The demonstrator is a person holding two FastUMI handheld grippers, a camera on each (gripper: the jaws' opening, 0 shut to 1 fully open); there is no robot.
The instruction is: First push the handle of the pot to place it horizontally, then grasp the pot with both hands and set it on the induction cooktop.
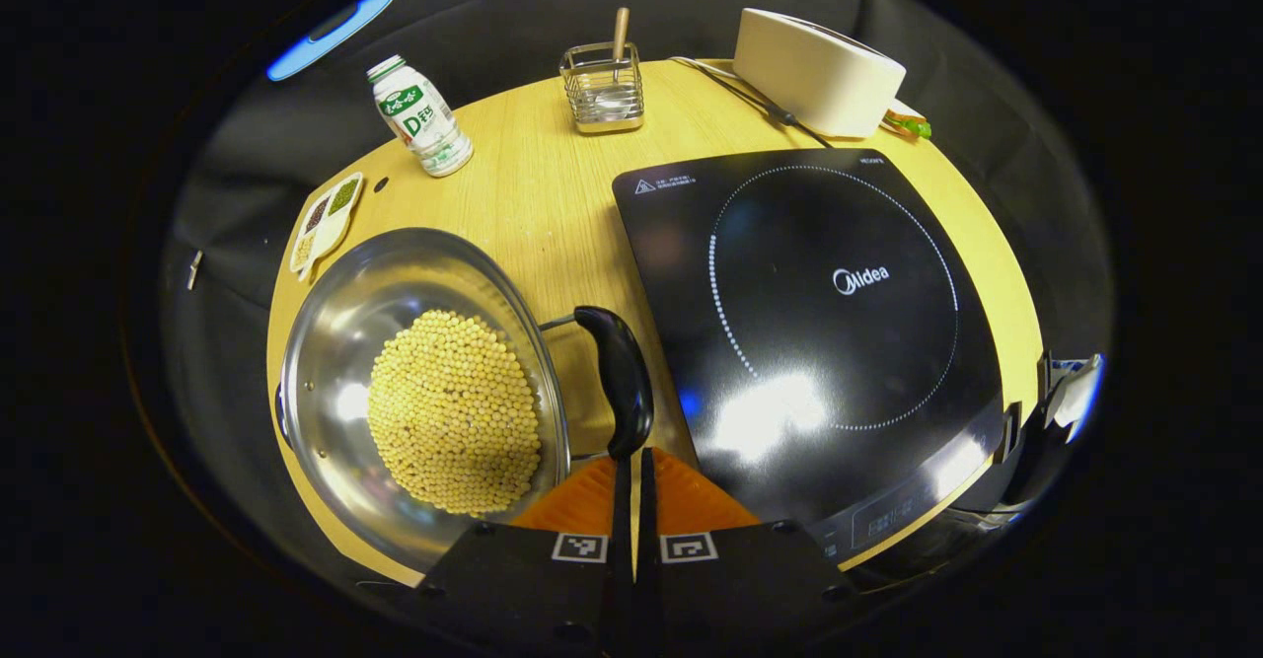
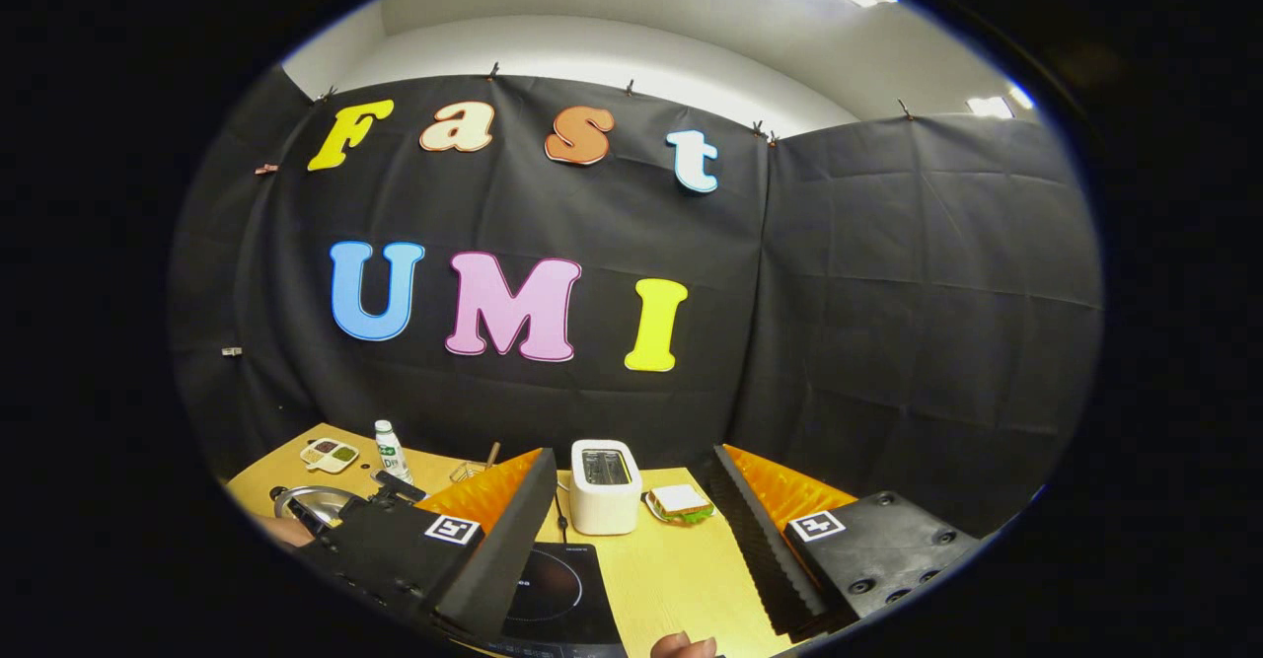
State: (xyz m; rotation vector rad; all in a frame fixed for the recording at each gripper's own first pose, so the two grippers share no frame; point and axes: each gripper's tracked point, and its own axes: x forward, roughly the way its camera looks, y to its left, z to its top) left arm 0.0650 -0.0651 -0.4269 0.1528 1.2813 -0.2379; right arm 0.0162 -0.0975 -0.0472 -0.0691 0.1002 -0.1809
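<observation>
Spanning both views, the wooden tabletop (image 1: 538,194) carries everything. Largest on it is the black induction cooktop (image 1: 819,323), bare on top, lying to the right of the steel pot (image 1: 335,342) in the left gripper view. That pot sits apart from the cooktop, a mound of yellow beans (image 1: 454,411) inside. Its black handle (image 1: 622,382) points toward the camera, between pot and cooktop. At the far edge stand a white toaster (image 1: 819,71), a wire holder (image 1: 604,88), a small bottle (image 1: 419,115) and a seed dish (image 1: 324,219).

The left gripper (image 1: 631,456) has its jaws nearly closed just at the handle's near end, gripping nothing. The right gripper (image 2: 631,500) is raised, jaws wide apart and empty.
</observation>
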